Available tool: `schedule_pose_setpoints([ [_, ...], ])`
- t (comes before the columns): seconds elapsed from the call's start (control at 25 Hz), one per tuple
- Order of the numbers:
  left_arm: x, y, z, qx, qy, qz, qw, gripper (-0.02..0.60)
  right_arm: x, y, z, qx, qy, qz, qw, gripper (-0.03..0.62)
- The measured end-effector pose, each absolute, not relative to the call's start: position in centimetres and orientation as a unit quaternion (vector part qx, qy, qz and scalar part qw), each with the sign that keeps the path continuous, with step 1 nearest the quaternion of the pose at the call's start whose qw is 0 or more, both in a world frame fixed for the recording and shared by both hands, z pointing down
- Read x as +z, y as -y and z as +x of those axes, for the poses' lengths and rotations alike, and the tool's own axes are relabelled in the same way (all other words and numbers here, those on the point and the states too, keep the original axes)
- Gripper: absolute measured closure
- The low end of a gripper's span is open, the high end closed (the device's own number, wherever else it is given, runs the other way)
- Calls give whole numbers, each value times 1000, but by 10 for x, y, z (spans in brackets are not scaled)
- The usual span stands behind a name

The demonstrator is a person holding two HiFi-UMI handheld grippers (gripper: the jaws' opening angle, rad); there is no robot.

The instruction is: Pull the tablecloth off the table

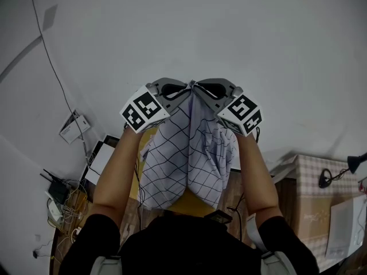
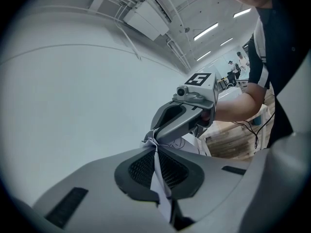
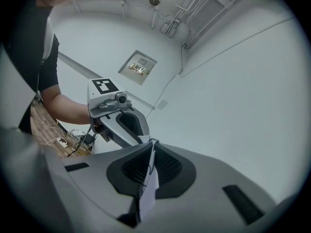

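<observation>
Your left gripper (image 1: 181, 90) and right gripper (image 1: 202, 90) each pinched the checked tablecloth's (image 1: 189, 153) top edge; it hung between your forearms, light and limp, probably best gripped at its edges.

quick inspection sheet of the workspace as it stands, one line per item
surface: wood-toned patch low in head view; table itself unclear
job's things: checked tablecloth hangs bunched from both grippers
clutter: white box, cardboard box, papers
grippers: left gripper and right gripper both shut on the tablecloth, tips together
cables: black cable up the wall; tangle low left
surroundings: plain white wall
</observation>
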State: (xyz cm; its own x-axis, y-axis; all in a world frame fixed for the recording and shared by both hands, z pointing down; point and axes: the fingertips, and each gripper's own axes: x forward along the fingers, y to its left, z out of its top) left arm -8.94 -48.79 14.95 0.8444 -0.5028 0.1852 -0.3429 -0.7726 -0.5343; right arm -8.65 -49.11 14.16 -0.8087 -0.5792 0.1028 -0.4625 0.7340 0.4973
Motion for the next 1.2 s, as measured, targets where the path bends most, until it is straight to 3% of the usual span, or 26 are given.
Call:
schedule_pose_setpoints([
  [1.2,169,494,-85,-152,-218,-938,224,569,159,496,-91,-209,931,270,125,572],
])
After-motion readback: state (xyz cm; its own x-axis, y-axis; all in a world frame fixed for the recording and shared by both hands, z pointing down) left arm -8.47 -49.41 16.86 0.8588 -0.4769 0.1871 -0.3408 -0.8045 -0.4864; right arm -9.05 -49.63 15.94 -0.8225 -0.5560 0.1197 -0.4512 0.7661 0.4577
